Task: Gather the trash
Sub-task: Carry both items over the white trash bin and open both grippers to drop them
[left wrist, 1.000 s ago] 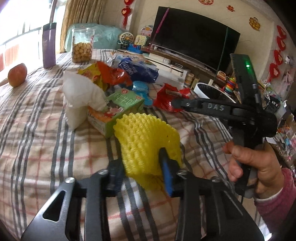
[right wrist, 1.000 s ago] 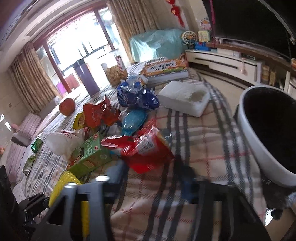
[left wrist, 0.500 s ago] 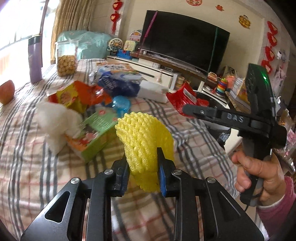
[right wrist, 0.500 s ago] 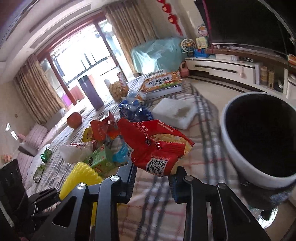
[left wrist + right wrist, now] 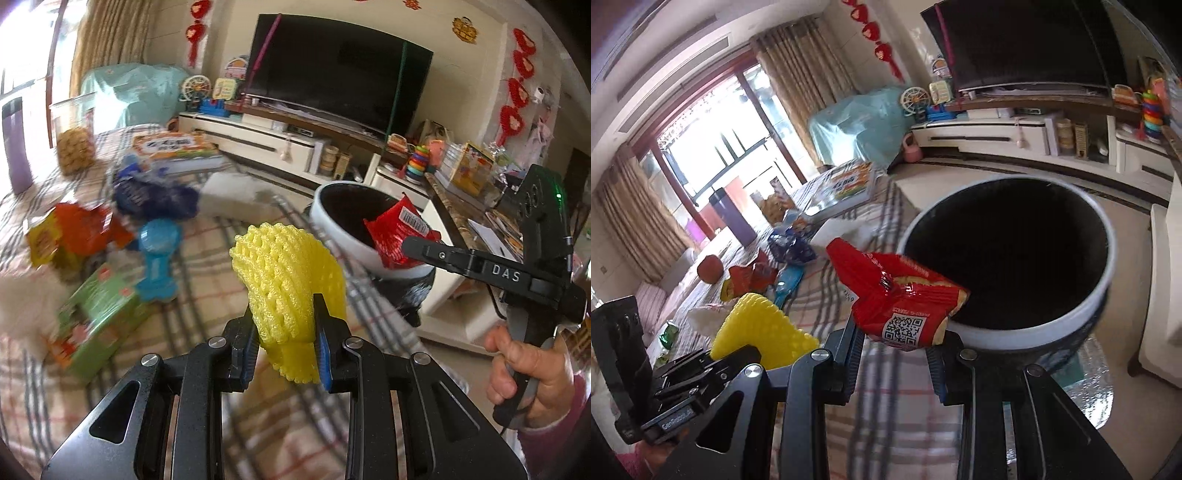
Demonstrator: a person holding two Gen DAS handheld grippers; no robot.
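My left gripper (image 5: 284, 350) is shut on a yellow foam fruit net (image 5: 288, 280) and holds it above the plaid tablecloth (image 5: 207, 254). My right gripper (image 5: 895, 350) is shut on a red snack packet (image 5: 897, 299) and holds it at the near rim of the white trash bin (image 5: 1027, 328). In the left wrist view the red packet (image 5: 399, 232) hangs over the bin (image 5: 340, 240), with the right gripper (image 5: 413, 245) to my right. The yellow net (image 5: 757, 328) and left gripper (image 5: 713, 358) show at lower left in the right wrist view.
On the table lie a green carton (image 5: 96, 317), a blue wrapper (image 5: 159, 254), a dark blue bag (image 5: 155, 195), orange packets (image 5: 70, 232), white tissue (image 5: 22, 299), a white pack (image 5: 236, 192), a cookie jar (image 5: 74, 144) and a purple bottle (image 5: 16, 147). A TV cabinet (image 5: 280, 144) stands behind.
Both grippers have moved right toward the bin with their loads. The red packet has gone from over the table to the bin's rim.
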